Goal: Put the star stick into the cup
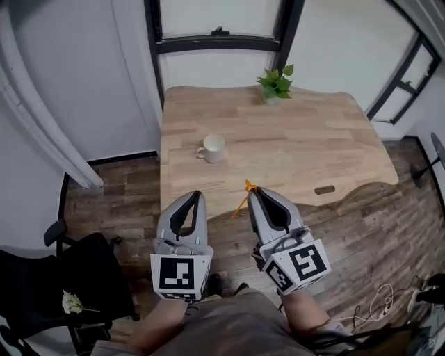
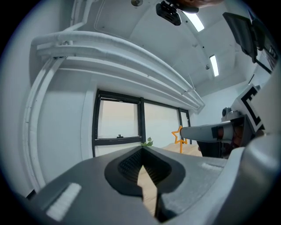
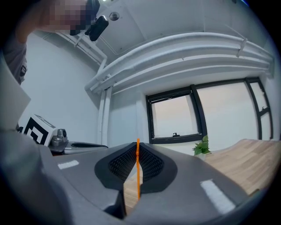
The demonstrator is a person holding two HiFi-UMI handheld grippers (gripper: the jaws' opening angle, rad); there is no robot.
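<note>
**Operator:** Fingers (image 3: pixel 122 163) of my right gripper (image 3: pixel 137 147) sit narrow, pinched on the star stick (image 3: pixel 138 171). The thin orange shaft runs upright between the ribbed pads.

**Desk:** And the star end?

**Operator:** In the left gripper view it pokes up just past the right gripper's tips, an orange outline against the wall. In my head view the stick sits over the near edge of the table (image 1: pixel 299 139). Its lower end slants down and to the left, into the gap between the two grippers.

**Desk:** Where is the cup?

**Operator:** The cup (image 1: pixel 213 148) is white and stands upright on the table, left of centre, with its handle pointing left. It is farther from me than the stick and well apart from it. I cannot see inside it.

**Desk:** Your other hand?

**Operator:** My left gripper (image 1: pixel 197 195) is just beside the right one, pointing the same way. Its tips meet and I see nothing held between them. Only bare wood shows through the slit lower down.

**Desk:** Anything else around?

**Operator:** A small potted plant (image 1: pixel 276 83) stands at the table's far edge, below the window (image 1: pixel 215 17). A black chair (image 1: pixel 90 271) stands on the wooden floor (image 1: pixel 118 188) to my left.
</note>
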